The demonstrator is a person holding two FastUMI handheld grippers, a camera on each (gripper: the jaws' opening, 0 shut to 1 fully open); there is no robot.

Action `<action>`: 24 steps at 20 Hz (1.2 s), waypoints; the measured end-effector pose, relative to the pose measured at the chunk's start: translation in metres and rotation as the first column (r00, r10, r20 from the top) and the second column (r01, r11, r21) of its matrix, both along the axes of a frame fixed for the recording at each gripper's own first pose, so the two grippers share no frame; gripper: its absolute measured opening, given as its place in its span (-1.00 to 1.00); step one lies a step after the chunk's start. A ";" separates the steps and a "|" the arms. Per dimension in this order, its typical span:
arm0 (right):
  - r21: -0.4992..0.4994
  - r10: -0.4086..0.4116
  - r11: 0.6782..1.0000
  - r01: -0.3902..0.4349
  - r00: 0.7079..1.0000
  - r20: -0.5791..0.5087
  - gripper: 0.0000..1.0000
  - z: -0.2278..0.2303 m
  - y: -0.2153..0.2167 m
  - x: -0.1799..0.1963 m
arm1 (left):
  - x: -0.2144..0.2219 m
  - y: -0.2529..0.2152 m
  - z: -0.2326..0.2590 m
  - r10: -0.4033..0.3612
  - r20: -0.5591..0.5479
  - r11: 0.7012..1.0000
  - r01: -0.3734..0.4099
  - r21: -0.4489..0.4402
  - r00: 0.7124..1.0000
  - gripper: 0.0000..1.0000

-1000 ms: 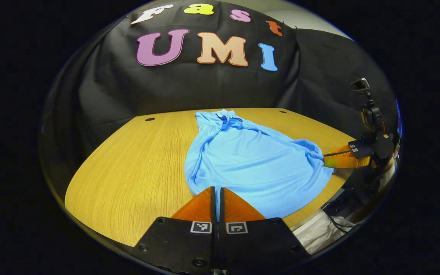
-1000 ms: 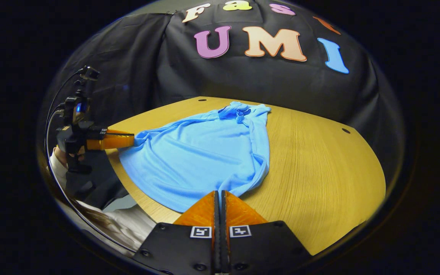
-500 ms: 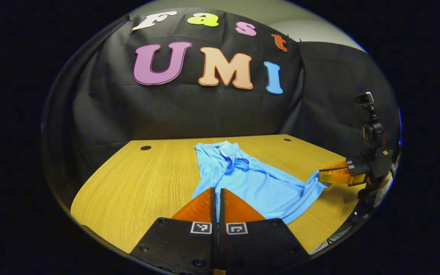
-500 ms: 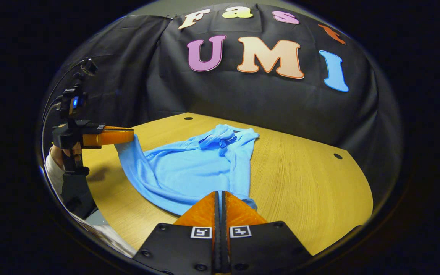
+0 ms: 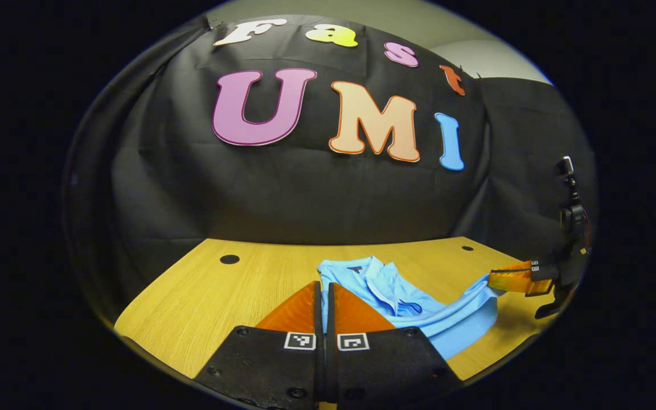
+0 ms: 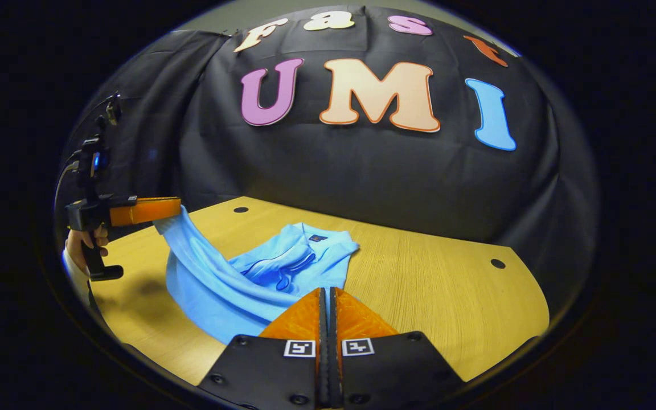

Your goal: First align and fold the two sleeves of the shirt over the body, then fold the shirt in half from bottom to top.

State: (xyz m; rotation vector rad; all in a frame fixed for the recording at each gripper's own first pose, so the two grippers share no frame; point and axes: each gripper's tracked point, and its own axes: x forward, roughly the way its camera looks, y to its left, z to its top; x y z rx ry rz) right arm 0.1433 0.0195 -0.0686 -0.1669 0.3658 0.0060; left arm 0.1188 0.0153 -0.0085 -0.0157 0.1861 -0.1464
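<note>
A light blue polo shirt lies on the wooden table, collar toward the booth wall. Its bottom hem is lifted off the table and hangs in a sagging band between the two grippers, over the body. My left gripper is shut on one hem corner; in the right gripper view the left gripper holds that corner raised above the table. My right gripper is shut on the other hem corner, and the left gripper view has the right gripper at the far right. The sleeves are hidden under the cloth.
Round cable holes sit near the table's back corners. A person's hand grips the left gripper's handle by the table's near edge. Bare wood stretches to the right of the shirt.
Both grippers have carried the bottom hem up and forward toward the collar. The lower half of the shirt has left the table and now hangs over the upper half.
</note>
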 end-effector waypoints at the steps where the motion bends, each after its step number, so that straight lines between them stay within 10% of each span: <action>1: 0.017 -0.026 1.000 0.026 1.000 0.004 -0.95 0.002 -0.006 0.013 | 0.014 0.002 -0.004 0.010 -0.009 1.000 -0.010 0.007 1.000 -1.00; 19: 0.264 -0.270 0.928 0.261 0.963 -0.005 -0.93 -0.034 -0.065 0.164 | 0.171 0.030 -0.044 0.225 0.018 0.972 -0.225 0.067 0.974 -1.00; 21: 0.247 -0.256 0.937 0.249 0.967 -0.003 -0.36 -0.032 -0.069 0.160 | 0.173 0.024 -0.045 0.213 0.011 0.976 -0.213 0.044 0.977 -0.73; 24: 0.220 -0.217 0.953 0.210 0.976 0.009 1.00 -0.013 -0.066 0.145 | 0.158 0.031 -0.029 0.241 0.017 0.970 -0.242 0.040 0.970 0.97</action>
